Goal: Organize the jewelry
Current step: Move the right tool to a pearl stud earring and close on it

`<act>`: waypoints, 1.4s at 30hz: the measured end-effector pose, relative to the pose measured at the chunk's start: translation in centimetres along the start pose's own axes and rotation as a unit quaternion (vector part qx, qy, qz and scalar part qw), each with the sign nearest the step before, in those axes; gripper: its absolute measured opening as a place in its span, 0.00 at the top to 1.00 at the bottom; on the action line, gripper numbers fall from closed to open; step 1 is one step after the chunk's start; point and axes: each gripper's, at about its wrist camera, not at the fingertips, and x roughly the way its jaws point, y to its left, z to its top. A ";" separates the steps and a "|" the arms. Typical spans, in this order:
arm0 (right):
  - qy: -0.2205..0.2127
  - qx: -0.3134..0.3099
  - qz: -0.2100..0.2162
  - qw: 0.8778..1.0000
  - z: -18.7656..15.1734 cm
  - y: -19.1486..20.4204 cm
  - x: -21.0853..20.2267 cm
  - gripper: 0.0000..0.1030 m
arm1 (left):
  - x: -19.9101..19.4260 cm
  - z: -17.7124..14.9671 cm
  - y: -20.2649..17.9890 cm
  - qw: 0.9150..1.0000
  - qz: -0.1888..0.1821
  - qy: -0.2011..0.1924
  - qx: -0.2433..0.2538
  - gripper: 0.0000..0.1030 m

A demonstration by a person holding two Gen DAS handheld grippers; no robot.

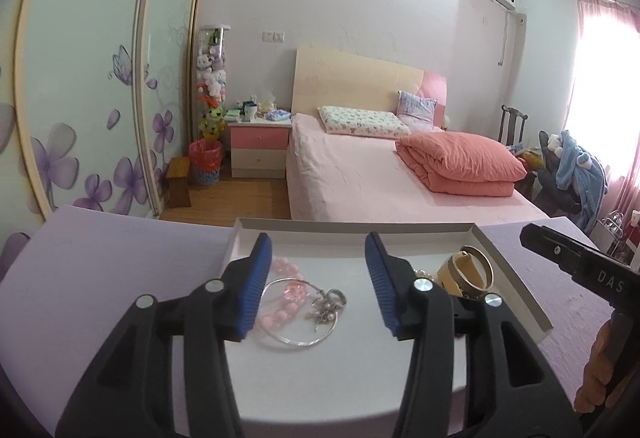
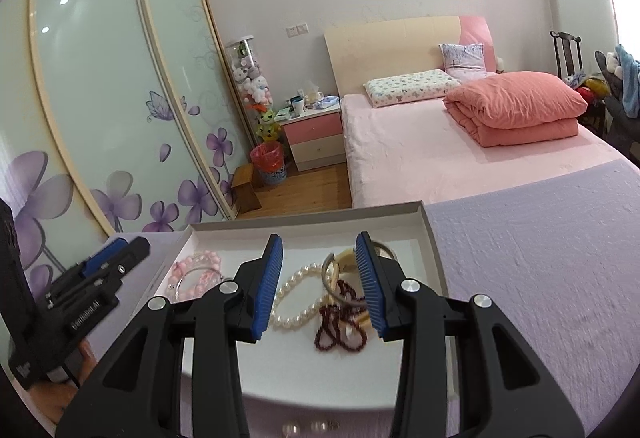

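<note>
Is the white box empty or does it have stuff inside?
Not empty. The white box holds a pearl bracelet, dark red beads and pink beads.

One shallow white tray [image 2: 430, 238] sits on the bench, and in it I count one pink bead bracelet [image 2: 196, 262], one thin silver bangle [image 1: 298, 340] with a charm cluster, one white pearl bracelet [image 2: 298, 304], one dark red bead string [image 2: 340, 330], and what looks like two wide cuff bangles [image 1: 470, 270] at the right, though they overlap and the count is unsure. Two pairs of tongs are in the scene, the left tongs [image 1: 316, 284] and the right tongs [image 2: 320, 284], each with two blue pads. Far off stand one bed [image 2: 460, 158] carrying two pillows [image 2: 412, 86] and one folded salmon quilt [image 2: 516, 106], one nightstand [image 1: 260, 146] and one red bin [image 1: 206, 160].
</note>
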 end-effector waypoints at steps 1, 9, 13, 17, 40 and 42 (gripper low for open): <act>0.001 -0.002 -0.001 1.000 -0.2 0.0 -0.3 0.61 | -0.7 -0.1 0.0 1.000 0.003 -0.004 0.002 0.49; 0.023 -0.023 -0.004 0.999 -3.4 0.3 -2.7 0.61 | -6.9 -2.1 0.4 1.000 0.007 -0.015 -0.005 0.38; 0.049 -0.030 -0.004 0.998 -5.3 0.1 -2.8 0.61 | -9.4 -3.3 0.5 1.000 0.009 -0.016 0.000 0.34; 0.076 -0.043 -0.011 0.996 -6.8 -0.1 -2.4 0.62 | -11.8 -4.4 0.1 1.000 0.008 -0.022 0.008 0.32; 0.174 -0.078 -0.037 0.981 -9.7 0.7 0.7 0.69 | -13.0 -5.5 0.0 1.000 0.001 -0.019 0.012 0.32; 0.174 -0.079 -0.037 0.981 -9.6 0.8 0.8 0.72 | -12.9 -5.4 -0.1 1.000 0.002 -0.018 0.013 0.32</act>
